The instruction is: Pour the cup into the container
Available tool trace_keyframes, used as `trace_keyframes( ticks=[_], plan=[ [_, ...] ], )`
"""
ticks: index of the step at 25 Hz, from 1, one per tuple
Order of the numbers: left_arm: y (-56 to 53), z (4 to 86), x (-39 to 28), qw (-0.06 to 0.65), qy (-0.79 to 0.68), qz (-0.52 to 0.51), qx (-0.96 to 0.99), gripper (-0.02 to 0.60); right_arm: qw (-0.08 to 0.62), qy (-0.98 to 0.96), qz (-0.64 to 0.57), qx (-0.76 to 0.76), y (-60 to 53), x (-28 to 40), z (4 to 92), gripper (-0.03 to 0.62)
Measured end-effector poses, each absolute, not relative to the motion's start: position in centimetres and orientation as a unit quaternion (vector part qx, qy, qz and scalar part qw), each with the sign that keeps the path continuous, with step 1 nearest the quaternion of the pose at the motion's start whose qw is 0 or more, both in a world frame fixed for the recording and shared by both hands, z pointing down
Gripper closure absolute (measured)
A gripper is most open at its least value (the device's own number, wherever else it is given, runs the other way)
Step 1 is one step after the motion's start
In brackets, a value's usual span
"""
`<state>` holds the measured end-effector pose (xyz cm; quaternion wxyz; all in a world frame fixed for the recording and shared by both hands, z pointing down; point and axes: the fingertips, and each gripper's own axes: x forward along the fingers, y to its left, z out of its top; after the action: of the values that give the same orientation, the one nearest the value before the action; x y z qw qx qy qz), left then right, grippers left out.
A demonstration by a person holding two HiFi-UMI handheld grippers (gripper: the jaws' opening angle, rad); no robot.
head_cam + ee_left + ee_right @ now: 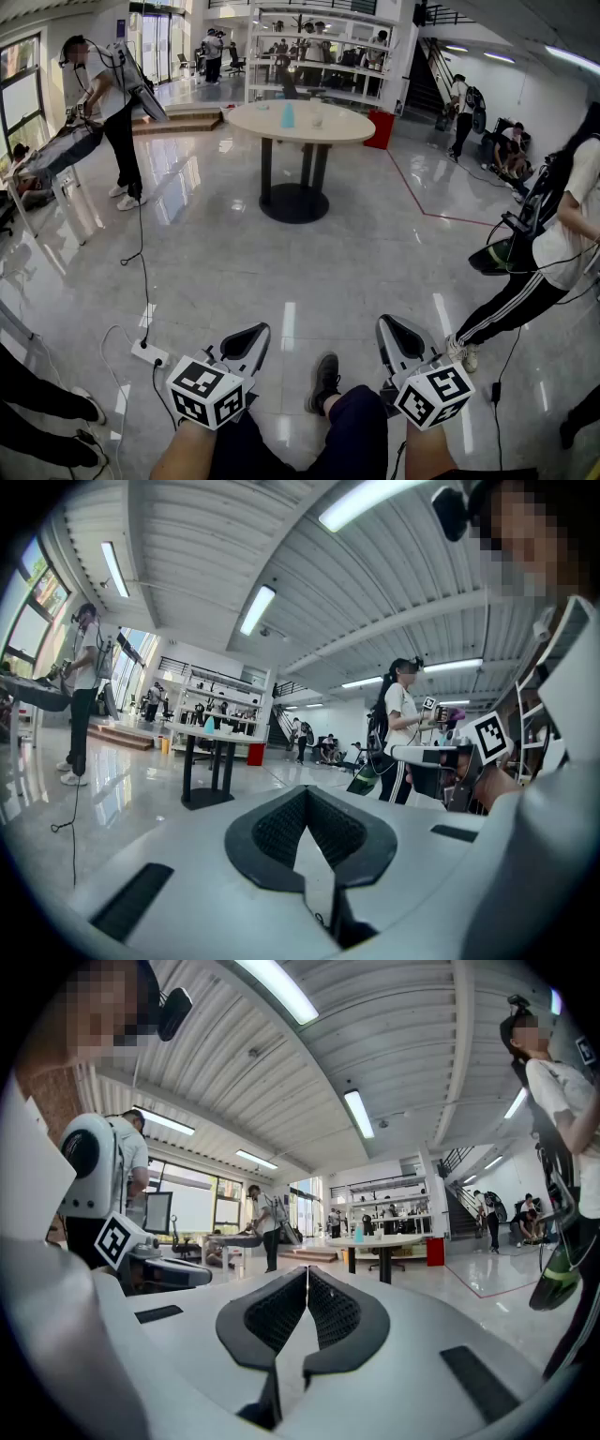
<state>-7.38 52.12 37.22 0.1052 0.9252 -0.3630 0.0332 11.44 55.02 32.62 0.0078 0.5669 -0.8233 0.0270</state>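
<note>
Far across the room stands a round beige table [300, 123]. On it are a pale blue cup [288, 115] and a clear container [317, 118]. Both show small in the gripper views as well, the blue cup [209, 724] left of centre and the blue cup [358, 1234] right of centre. My left gripper [251, 336] and right gripper [394, 330] hang low near my legs, well short of the table. Each is shut with nothing between its jaws. The left gripper [307, 797] and right gripper [307, 1274] point level across the room.
A power strip [148, 353] and cables lie on the glossy floor at my left. My shoe [324, 379] is between the grippers. People stand at the left [111, 103] and right [548, 253]. A red bin [380, 128] and shelves [319, 52] are behind the table.
</note>
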Motion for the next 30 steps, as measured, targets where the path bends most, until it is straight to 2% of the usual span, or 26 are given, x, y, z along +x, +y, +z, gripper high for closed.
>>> trace_keyframes(
  ticks=[9, 17, 30],
  plan=[
    [45.8, 40.3, -3.1, 0.113, -0.365, 0.073, 0.921, 0.581, -0.011, -0.826, 0.067, 0.559, 48.5, 15.2, 37.0, 0.588],
    [45.2, 36.7, -3.7, 0.086, -0.383, 0.061, 0.918, 0.581, -0.027, -0.847, 0.029, 0.531, 46.1, 14.4, 32.7, 0.588],
    [31.9, 36.4, -3.3, 0.091, -0.402, 0.027, 0.911, 0.581, -0.011, -0.859, 0.01, 0.511, 32.2, 14.4, 31.1, 0.588]
  ],
)
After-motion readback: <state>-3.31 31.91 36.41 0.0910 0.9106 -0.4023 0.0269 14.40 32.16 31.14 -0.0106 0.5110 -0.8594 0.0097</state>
